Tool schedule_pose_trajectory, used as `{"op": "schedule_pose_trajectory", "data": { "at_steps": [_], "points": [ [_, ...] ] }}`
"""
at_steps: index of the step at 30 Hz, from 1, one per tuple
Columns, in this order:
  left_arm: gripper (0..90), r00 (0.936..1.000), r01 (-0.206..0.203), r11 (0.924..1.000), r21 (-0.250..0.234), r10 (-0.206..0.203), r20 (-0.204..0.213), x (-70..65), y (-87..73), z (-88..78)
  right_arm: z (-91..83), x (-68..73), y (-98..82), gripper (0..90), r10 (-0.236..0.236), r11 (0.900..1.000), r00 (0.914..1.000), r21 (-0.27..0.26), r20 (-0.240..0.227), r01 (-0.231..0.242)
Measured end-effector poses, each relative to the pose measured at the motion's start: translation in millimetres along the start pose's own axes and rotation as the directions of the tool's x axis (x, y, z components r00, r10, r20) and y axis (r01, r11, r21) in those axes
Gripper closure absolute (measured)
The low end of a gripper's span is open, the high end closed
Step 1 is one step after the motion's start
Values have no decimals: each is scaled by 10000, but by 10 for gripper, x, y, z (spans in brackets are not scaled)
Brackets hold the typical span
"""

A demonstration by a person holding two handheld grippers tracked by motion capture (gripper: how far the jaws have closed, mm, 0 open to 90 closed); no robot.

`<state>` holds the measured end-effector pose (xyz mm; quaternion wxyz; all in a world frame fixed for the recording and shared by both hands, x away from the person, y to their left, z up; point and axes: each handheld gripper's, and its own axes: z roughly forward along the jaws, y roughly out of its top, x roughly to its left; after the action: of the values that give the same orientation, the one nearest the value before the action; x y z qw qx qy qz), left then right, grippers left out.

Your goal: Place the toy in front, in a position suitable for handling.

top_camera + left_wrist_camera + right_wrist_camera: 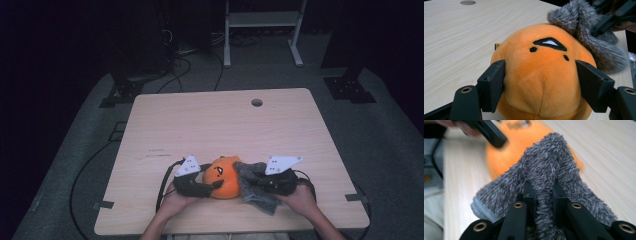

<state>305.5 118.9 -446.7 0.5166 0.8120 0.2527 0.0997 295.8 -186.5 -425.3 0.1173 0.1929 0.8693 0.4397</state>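
A round orange plush toy (223,178) with a small stitched face lies near the table's front edge. My left gripper (210,186) comes at it from the left. In the left gripper view its two jaws stand on either side of the plush (541,75), pads pressed into the fabric. A fuzzy grey cloth (254,186) lies against the plush's right side and drapes over its top edge (586,32). My right gripper (262,183) is shut on a fold of this cloth (549,162), pinched between its pads (530,195). The plush (524,137) is blurred behind it.
The light wooden table (200,120) has a round cable hole (257,102) near its far edge. Beyond the table stand the white legs of a rack (262,30), and cables (175,70) lie on the dark floor. A person's hands hold both grippers at the front edge.
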Motion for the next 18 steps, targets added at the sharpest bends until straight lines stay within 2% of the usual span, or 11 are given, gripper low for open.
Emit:
{"op": "schedule_pose_trajectory", "data": {
  "at_steps": [3, 5, 6, 7, 9, 10, 13, 14, 15, 18],
  "points": [
    [273, 10000, 4, 10000, 7, -4, -10, -4, 11, 11, -52, -16, -89, 772, 173, 9996, 9998, 215, 120, -175],
    [273, 10000, -82, 10000, 43, 82, -49, -32, 30, 43, -62, 3, -79, 772, 146, 9998, 9999, 138, 62, -147],
    [273, 10000, -25, 10000, 2, 25, -62, -35, 31, 59, -48, 54, -21, 772, 4, 10000, 9999, -43, -102, -5],
    [274, 10000, 26, 10000, -3, -26, -91, -35, 30, 71, 2, 122, 68, 772, -334, 9994, 9994, -140, -124, 332],
    [280, 9999, 72, 10000, 12, -72, -121, -27, 30, 66, 25, 145, 99, 772, -443, 9989, 9989, -146, -136, 441],
    [280, 9999, 102, 9999, 40, -101, -97, -8, 28, 48, 49, 161, 122, 772, -656, 9978, 9978, -96, -60, 656],
    [292, 9999, 93, 9999, 74, -93, 59, 19, 17, 16, -7, 41, 13, 775, -543, 9977, 9969, 429, 562, 519],
    [292, 9999, 27, 10000, 53, -27, 107, 11, 17, 22, -31, 6, -36, 775, -373, 9980, 9975, 533, 605, 340],
    [292, 9999, -66, 9999, 79, 65, 137, -1, 24, 31, -47, -16, -75, 775, -204, 9981, 9983, 596, 545, 172],
    [296, 9996, -263, 9996, 113, 262, 60, -40, 47, 65, -40, 32, -51, 771, -313, 9989, 9994, 353, 144, 308]
  ]
}}
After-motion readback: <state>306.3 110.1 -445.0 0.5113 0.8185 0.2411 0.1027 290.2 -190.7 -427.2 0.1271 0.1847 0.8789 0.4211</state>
